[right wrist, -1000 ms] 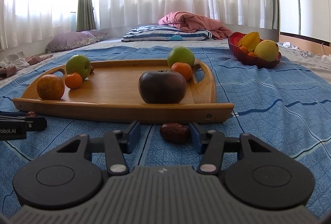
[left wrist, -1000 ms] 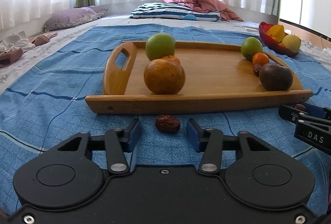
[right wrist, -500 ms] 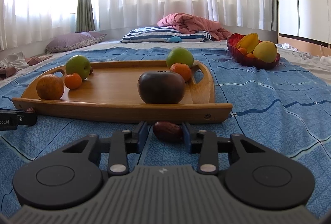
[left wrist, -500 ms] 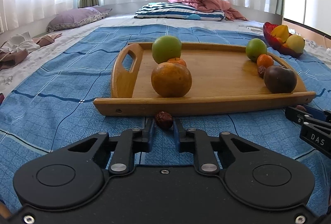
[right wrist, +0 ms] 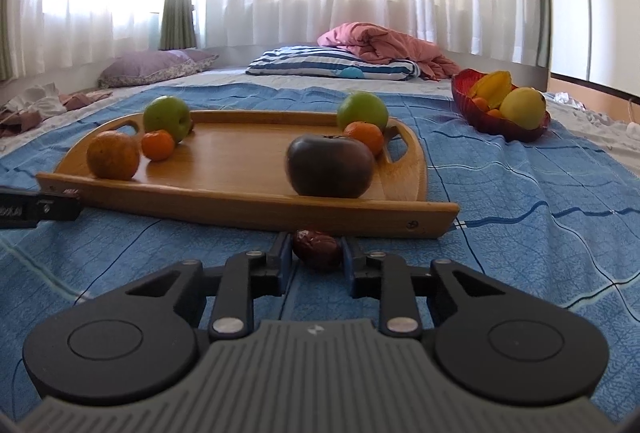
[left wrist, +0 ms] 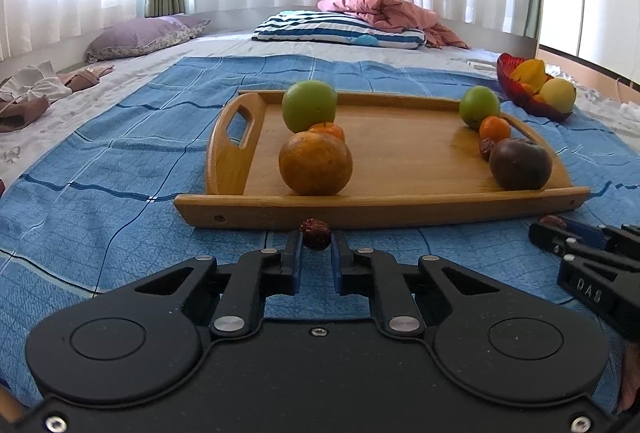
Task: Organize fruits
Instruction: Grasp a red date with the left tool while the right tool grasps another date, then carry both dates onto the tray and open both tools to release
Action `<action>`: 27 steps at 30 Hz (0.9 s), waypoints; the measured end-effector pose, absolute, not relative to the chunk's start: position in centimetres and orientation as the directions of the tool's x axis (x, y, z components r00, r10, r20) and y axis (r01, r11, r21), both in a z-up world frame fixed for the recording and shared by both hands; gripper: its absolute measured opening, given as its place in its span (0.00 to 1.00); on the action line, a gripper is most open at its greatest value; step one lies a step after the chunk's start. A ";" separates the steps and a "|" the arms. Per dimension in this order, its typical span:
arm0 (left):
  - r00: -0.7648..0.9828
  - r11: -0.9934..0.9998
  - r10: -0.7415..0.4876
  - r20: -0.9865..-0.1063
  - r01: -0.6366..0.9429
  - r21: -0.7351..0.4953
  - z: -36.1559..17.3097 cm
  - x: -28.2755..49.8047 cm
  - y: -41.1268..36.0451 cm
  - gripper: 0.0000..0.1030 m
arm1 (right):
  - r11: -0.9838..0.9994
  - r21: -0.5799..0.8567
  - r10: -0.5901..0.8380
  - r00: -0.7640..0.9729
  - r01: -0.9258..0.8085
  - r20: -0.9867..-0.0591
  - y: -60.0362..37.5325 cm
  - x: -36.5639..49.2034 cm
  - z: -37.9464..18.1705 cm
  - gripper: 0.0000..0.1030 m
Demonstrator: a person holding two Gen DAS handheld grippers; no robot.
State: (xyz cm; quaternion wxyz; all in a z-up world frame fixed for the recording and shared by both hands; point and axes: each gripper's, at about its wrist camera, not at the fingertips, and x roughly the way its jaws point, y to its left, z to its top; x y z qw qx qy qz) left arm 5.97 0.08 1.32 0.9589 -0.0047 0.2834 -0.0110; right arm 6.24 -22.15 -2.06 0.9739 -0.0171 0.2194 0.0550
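Two dates lie on the blanket (left wrist: 120,169) just before the tray (left wrist: 384,203), the left gripper (left wrist: 316,239) clamped on one date (left wrist: 315,233) and the right gripper (right wrist: 316,249) on the other date (right wrist: 317,248), presumably to lift them among the fruit already paired at each end.

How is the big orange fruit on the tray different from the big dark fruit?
The big orange fruit is orange and speckled; the big dark fruit is brownish purple. The orange one sits near the tray's left handle, the dark one at the right end. Both are round, near the front rim.

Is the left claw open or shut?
Shut: the left claw pinches a small brown date on the blue blanket.
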 end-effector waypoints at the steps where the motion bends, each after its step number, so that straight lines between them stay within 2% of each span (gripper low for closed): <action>1: 0.840 1.000 -0.027 -0.542 0.022 -0.015 1.4 5.8 0.0 0.14 | 0.992 -0.015 0.103 0.898 -0.122 -0.428 -22.0 6.0 -2.0 0.30; 15: 0.846 0.998 -0.054 -0.530 0.059 -0.007 2.3 4.4 -0.4 0.14 | 0.988 0.008 0.142 0.904 -0.152 -0.404 -20.9 4.8 -0.3 0.30; 27: 0.874 0.995 -0.096 -0.477 0.096 -0.025 5.1 5.7 -1.0 0.14 | 0.983 0.061 0.185 0.914 -0.175 -0.360 -20.7 5.8 2.0 0.30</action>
